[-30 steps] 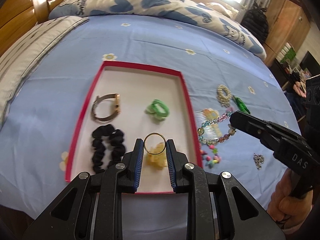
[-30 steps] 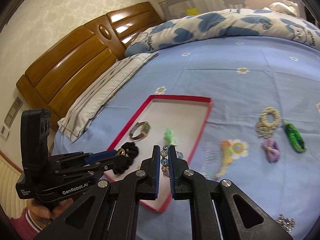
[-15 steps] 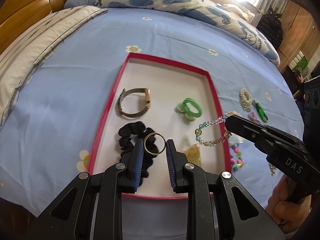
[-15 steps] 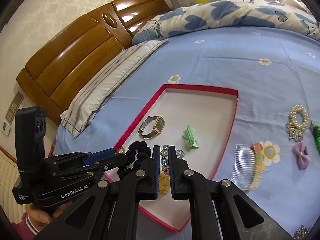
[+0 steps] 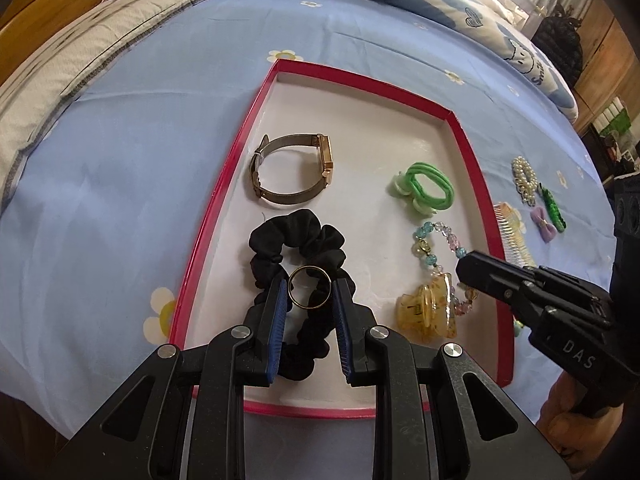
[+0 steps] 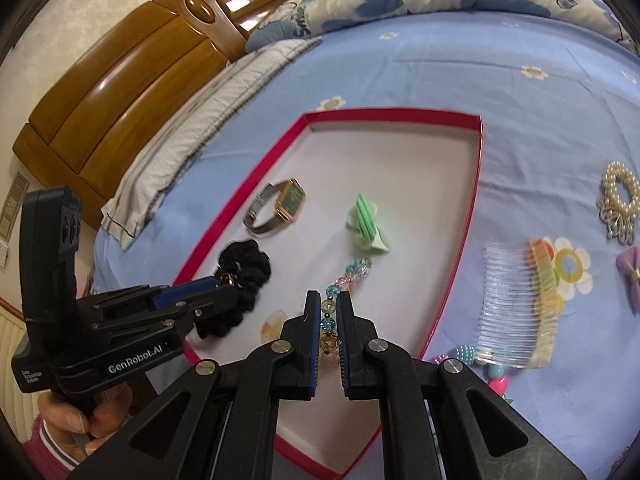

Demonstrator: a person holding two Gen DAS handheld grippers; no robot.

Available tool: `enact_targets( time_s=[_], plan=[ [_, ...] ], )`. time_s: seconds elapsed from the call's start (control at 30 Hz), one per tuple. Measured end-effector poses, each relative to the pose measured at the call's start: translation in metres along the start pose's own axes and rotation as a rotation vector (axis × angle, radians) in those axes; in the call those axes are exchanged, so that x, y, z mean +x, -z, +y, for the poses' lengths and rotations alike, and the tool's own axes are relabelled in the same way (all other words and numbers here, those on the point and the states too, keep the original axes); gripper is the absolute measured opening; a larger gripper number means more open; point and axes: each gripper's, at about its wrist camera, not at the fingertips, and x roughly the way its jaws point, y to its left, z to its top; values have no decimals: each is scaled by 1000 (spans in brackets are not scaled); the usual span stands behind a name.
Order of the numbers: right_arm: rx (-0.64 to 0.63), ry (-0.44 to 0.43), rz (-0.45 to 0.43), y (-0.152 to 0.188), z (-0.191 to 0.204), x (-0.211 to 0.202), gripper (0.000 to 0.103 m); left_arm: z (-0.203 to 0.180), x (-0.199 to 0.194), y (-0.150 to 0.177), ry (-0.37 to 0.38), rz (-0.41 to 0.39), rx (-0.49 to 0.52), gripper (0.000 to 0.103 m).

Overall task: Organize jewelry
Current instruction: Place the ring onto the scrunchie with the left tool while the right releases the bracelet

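Since the earlier frames both tools have come in over the red-rimmed tray [image 5: 466, 140] from the near side, and the beaded bracelet [image 5: 432, 240], earlier out over the bed sheet to the right of the tray, is now inside it. In the left wrist view, the left tool [image 5: 310, 294] is clenched on a thin gold ring [image 5: 310, 293], pinched across its width between the blue pads and held above the black scrunchie [image 5: 296, 244] at the near left of the tray; the watch [image 5: 294, 176] lies farther in, the green hair tie [image 5: 426, 190] at the right, and a yellow claw clip [image 5: 428, 314] sits near the right rim with the bracelet draped against it. The right tool [image 5: 466, 266] reaches in from the right with its tip at the bracelet's near beads. In the right wrist view, the right tool [image 6: 329, 314] grips the bracelet [image 6: 352, 274], beads wedged in the narrow gap between its pads while the far loop lies on the tray floor. A comb [image 6: 516, 304], a pearl tie [image 6: 620, 204] and a purple bow [image 6: 630, 270] are on the bed [image 6: 400, 68] to the right. The step in hand appears to be depositing both pieces; next, each tool probably needs lowering to a bare patch of tray before letting go, the ring clear of the scrunchie so it cannot vanish into the folds.
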Motion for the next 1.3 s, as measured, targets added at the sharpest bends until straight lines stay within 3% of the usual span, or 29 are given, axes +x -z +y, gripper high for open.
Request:
enact_targets(
  time_s=[0.5, 0.67, 0.77, 0.9, 1.3],
  plan=[
    [-4, 21, 50, 4, -5, 14, 9, -6, 8, -5, -27, 22, 21, 21],
    [-5, 18, 58, 4, -3, 16, 11, -7, 8, -4, -24, 26, 20, 27],
    [-2, 9, 59, 4, -3, 14, 17, -8, 7, -4, -36, 25, 27, 33],
    [-14, 22, 42, 3, 0, 9, 35, -9, 4, -4, -36, 18, 26, 33],
    [19, 22, -25, 8, -8, -30, 38, -9, -15, -2, -31, -7, 5, 35]
  ],
)
